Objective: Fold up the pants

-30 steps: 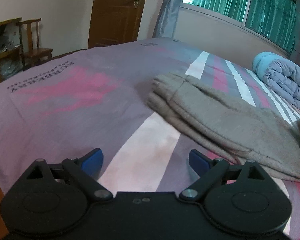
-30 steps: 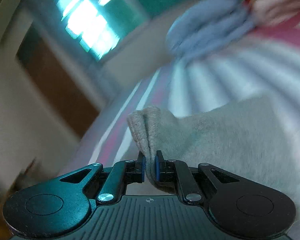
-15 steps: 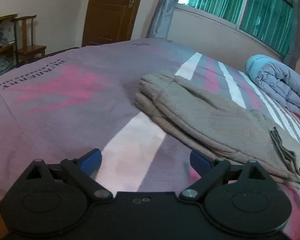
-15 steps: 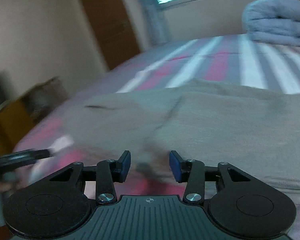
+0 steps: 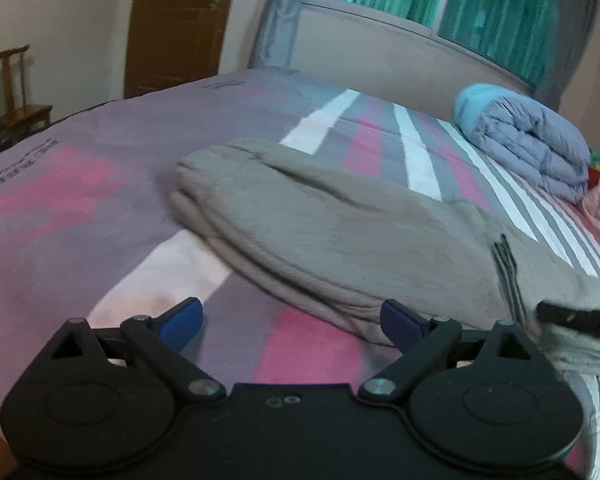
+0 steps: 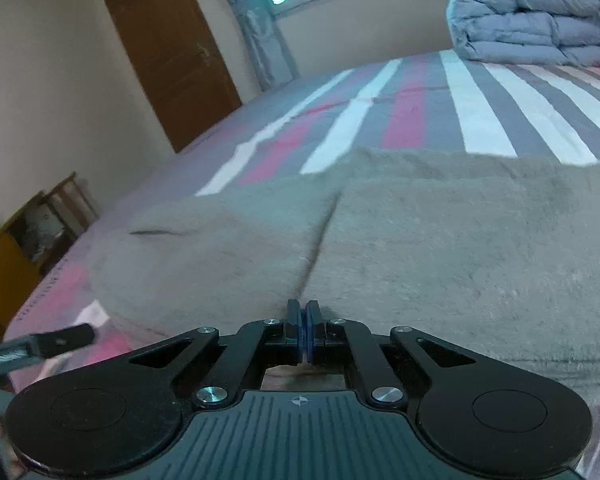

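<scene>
Striped bed (image 5: 100, 184) carried the folded pants (image 5: 340, 236). Left gripper (image 5: 288, 316) fingers stood spread; right gripper (image 6: 302, 320) fingers had just pressed together, seemingly empty. Best smooth the fold flat.

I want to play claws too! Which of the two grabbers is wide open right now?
The left gripper: its blue fingers stand far apart over the bedsheet. The right gripper is shut at the pants.
</scene>
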Motion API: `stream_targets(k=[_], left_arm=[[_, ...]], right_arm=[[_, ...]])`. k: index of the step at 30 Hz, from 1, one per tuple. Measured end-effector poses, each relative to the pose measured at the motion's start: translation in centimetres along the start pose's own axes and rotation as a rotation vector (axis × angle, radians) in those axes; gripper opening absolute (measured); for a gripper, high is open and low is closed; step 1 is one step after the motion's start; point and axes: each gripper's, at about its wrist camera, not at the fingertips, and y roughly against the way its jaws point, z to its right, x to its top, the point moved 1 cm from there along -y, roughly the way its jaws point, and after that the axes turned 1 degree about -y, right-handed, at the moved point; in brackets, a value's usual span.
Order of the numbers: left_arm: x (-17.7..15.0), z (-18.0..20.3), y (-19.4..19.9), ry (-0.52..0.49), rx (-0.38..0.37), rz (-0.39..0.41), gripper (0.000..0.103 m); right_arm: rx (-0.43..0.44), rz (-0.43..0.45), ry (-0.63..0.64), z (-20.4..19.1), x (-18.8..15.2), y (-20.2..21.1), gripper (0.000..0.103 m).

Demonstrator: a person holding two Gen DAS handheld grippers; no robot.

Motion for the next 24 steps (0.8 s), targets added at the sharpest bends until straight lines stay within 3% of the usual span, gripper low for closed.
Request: stream_targets(k=[4,10,12,14,15,18,21,23,24], left_arm=[[0.0,1.5,-0.1,-0.058,-0.013,0.015,0.090],[-0.3,3.2,-0.7,-0.089,-0.031,0.008,0.091],[-0.4,3.7,-1.0,-0.096,-0.034,0.002,0.091],[-0.4,4.2,-1.3,-0.104,-0.039,-0.004,0.091],[-0.5,4.4,-1.4,-0.110,-0.039,-0.005,0.091],[-0.3,4.9,-1.8,-0.115,-0.040,-0.006,0.091],[0.1,5.6,-2.2,-0.122,-0.048,-0.001,0.091],[0.5,6.0,-2.9,-0.128,-0.055,-0.001,0.092],[0.8,6.0,-3.2,-0.122,-0.053,-0.003,0.092]], right_arm=[[-0.043,0.079,0.020,1.8,1.1,3.4,0.005],[-0.210,0.190,-0.068,9.1,2.0,9.9,0.005],[-0.271,0.175,-0.079,11.2,1.7,10.7,0.005],[-0.318,0.064,-0.110,13.5,1.1,10.0,0.005],[-0.301,0.018,-0.113,14.3,0.7,9.4,0.005],[-0.271,0.050,-0.121,14.8,1.5,9.9,0.005],[-0.283,0.160,-0.114,15.1,2.6,11.3,0.005],[-0.316,0.142,-0.108,16.3,3.3,10.5,0.005],[-0.350,0.091,-0.112,17.1,3.5,9.3,0.005]])
